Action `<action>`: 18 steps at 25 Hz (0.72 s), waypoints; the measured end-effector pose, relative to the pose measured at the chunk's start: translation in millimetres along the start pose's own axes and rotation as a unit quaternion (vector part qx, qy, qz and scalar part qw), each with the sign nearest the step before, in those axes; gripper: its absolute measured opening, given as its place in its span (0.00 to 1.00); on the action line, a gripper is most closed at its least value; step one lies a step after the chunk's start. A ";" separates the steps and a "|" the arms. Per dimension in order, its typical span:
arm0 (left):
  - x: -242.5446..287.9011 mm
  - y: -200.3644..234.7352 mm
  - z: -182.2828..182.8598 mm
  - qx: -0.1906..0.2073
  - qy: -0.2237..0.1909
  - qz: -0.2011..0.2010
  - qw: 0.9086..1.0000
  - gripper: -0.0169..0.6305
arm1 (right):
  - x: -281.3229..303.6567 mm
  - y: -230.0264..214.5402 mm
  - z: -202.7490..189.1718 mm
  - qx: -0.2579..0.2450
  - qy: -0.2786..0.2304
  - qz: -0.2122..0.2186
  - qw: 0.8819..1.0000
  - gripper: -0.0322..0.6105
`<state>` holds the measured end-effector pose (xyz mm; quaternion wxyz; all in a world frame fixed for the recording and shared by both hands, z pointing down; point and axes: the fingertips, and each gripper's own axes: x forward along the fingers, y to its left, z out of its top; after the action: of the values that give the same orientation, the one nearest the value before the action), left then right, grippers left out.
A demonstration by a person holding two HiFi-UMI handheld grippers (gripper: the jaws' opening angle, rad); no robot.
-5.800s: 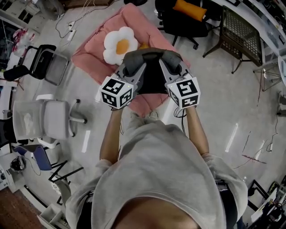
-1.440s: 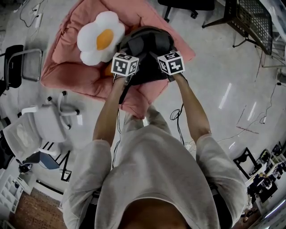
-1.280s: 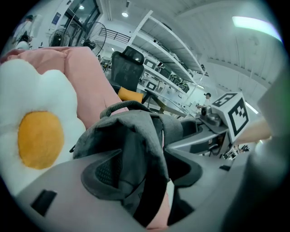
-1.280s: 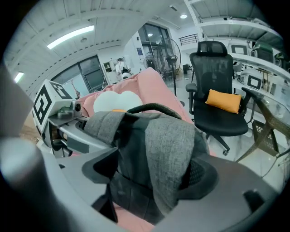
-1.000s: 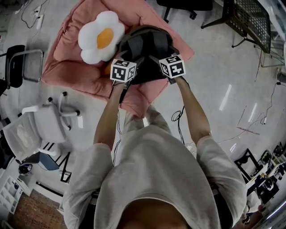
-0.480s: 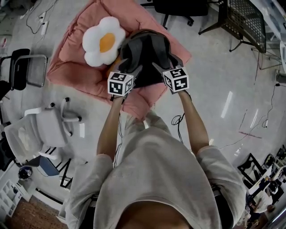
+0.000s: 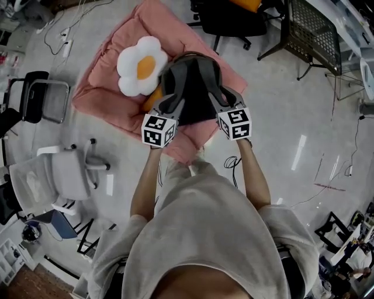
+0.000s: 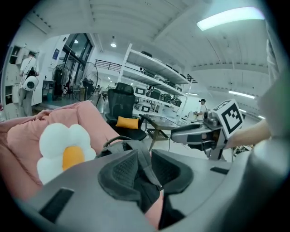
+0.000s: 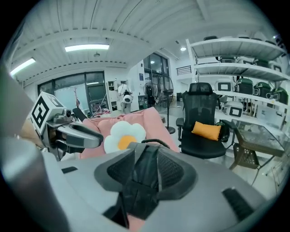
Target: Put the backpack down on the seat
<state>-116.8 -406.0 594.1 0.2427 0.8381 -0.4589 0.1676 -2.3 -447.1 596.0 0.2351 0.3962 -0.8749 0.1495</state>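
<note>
The dark grey backpack (image 7: 193, 87) lies on the pink cushion seat (image 7: 111, 93), beside a white and yellow flower pillow (image 7: 143, 65). My left gripper (image 7: 171, 104) reaches over the backpack's near left edge, my right gripper (image 7: 217, 96) over its near right edge. Both sets of jaws are closing, with a gap still between the pads. In the left gripper view a backpack strap (image 8: 144, 164) shows in the gap of the left gripper (image 8: 147, 167). In the right gripper view the backpack (image 9: 147, 158) fills the gap of the right gripper (image 9: 145, 174). No pad visibly presses on it.
A white office chair (image 7: 55, 172) stands on the floor at my left, with a black chair frame (image 7: 41, 96) behind it. A black office chair (image 7: 234, 17) with an orange cushion and a mesh-sided table (image 7: 312, 35) stand beyond the seat. Cables trail over the floor.
Earlier the backpack hung between both grippers; now it rests on the pink cushion. Over the last second both grippers have drawn back towards me, off the backpack's middle.
</note>
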 end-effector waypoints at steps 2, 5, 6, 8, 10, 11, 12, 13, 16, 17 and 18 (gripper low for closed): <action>-9.2 -5.0 6.7 0.002 -0.006 0.001 1.000 0.11 | -13.0 3.1 7.5 -0.005 -0.009 -0.005 1.000 0.21; -21.2 -9.6 18.9 0.010 -0.012 0.002 1.000 0.08 | -29.2 4.6 22.5 -0.005 -0.027 -0.016 1.000 0.07; -24.7 -10.6 23.6 0.012 -0.015 0.003 1.000 0.07 | -34.1 5.2 27.7 -0.006 -0.032 -0.017 0.999 0.05; -31.9 -12.3 31.7 0.014 -0.020 0.005 1.000 0.07 | -43.0 8.9 36.5 -0.012 -0.038 -0.015 0.999 0.05; -39.1 -14.7 37.8 0.018 -0.022 0.009 1.000 0.07 | -51.8 13.3 44.6 -0.020 -0.043 -0.014 0.999 0.05; -42.4 -16.1 40.8 0.022 -0.023 0.009 0.999 0.07 | -56.1 14.9 49.0 -0.022 -0.047 -0.014 0.999 0.05; -45.5 -17.5 43.9 0.026 -0.024 0.010 0.999 0.07 | -60.1 16.0 53.4 -0.023 -0.052 -0.014 0.998 0.05; -48.3 -18.8 47.0 0.029 -0.025 0.010 0.999 0.07 | -63.5 16.6 57.7 -0.024 -0.056 -0.014 0.998 0.05; -55.1 -21.3 54.9 0.038 -0.028 0.011 0.999 0.06 | -71.4 17.1 67.7 -0.027 -0.064 -0.016 0.997 0.05; -57.0 -21.7 57.0 0.041 -0.028 0.011 0.999 0.06 | -73.8 17.0 70.1 -0.027 -0.066 -0.018 0.997 0.05; -58.6 -21.9 58.9 0.043 -0.029 0.011 0.999 0.06 | -76.1 16.7 72.2 -0.027 -0.069 -0.019 0.997 0.05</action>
<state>-125.4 -388.6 510.4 0.1911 0.8471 -0.4675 0.1655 7.7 -421.3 493.4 0.1881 0.4155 -0.8850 0.0935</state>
